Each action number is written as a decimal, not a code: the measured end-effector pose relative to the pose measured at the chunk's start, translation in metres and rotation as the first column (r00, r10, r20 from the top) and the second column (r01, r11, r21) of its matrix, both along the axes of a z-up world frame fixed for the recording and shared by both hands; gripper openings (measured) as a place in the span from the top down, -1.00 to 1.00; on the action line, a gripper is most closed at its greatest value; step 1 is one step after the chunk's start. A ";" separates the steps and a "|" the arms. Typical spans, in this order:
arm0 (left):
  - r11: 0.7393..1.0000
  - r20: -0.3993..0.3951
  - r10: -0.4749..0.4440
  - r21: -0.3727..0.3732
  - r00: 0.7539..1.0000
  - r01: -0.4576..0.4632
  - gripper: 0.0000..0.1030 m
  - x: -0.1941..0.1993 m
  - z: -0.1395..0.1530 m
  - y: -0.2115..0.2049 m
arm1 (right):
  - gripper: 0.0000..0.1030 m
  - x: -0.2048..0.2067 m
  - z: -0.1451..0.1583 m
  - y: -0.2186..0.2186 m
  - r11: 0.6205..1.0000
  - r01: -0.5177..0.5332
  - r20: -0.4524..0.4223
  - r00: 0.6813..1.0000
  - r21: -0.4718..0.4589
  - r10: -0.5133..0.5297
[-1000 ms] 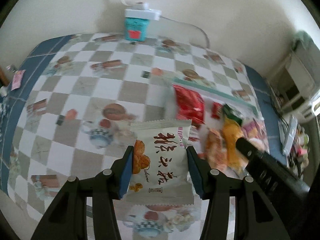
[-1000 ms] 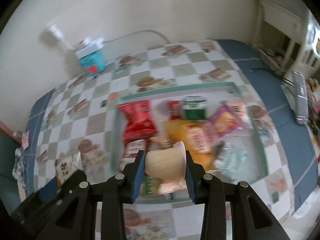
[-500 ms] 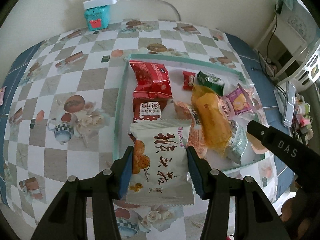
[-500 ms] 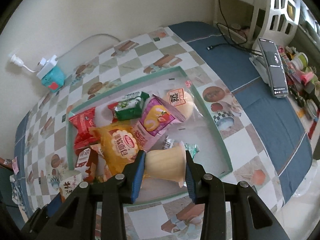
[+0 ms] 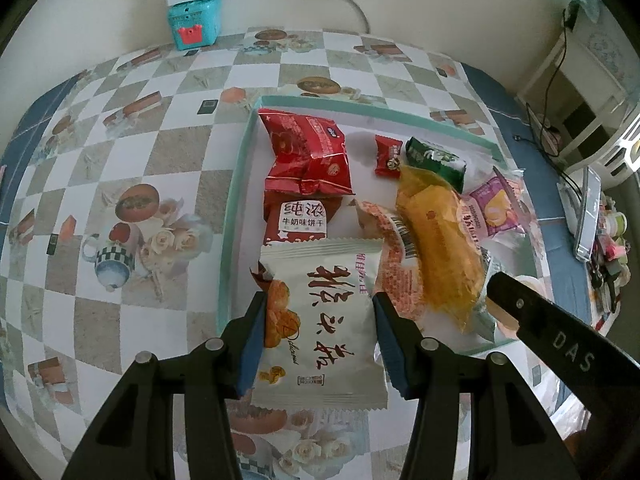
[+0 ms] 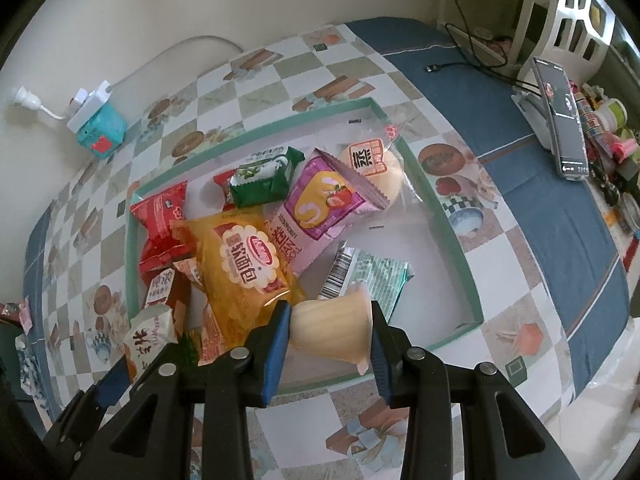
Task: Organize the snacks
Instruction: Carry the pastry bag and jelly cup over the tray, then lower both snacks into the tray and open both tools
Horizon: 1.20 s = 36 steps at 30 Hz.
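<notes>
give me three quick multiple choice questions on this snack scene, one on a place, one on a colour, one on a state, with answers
1. Where does the yellow bread bag lie?
A. inside the tray
B. on the blue cloth
C. beside the phone

2. What colour is the rim of the tray?
A. red
B. teal green
C. black

3. What is the state of the right gripper?
A. open and empty
B. shut on a red packet
C. shut on the pudding cup

Answers: 1 A, the bag rests among other snacks within the tray walls. 2 B, the rim shows teal green all around. 3 C, both blue pads press the pale cup's sides.
</notes>
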<state>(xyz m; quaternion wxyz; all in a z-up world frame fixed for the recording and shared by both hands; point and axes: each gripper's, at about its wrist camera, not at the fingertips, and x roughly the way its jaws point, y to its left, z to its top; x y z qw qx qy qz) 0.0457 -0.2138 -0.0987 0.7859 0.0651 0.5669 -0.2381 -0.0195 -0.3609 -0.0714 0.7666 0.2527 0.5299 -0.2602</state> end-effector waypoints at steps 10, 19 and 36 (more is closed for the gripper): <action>1.000 -0.006 0.012 -0.019 1.000 -0.012 -0.28 0.003 0.000 0.002 | 0.22 0.002 -0.005 0.001 1.000 0.000 -0.026 1.000 0.015 0.001; 0.998 -0.005 0.056 -0.040 0.998 -0.056 -0.52 0.003 0.008 0.020 | -0.32 -0.002 -0.005 0.002 1.000 0.021 -0.021 1.000 0.015 -0.020; 0.943 0.060 0.319 0.082 0.946 -0.323 -0.89 0.005 0.007 0.110 | -1.00 -0.014 -0.001 0.044 0.995 -0.084 0.010 0.996 -0.062 0.085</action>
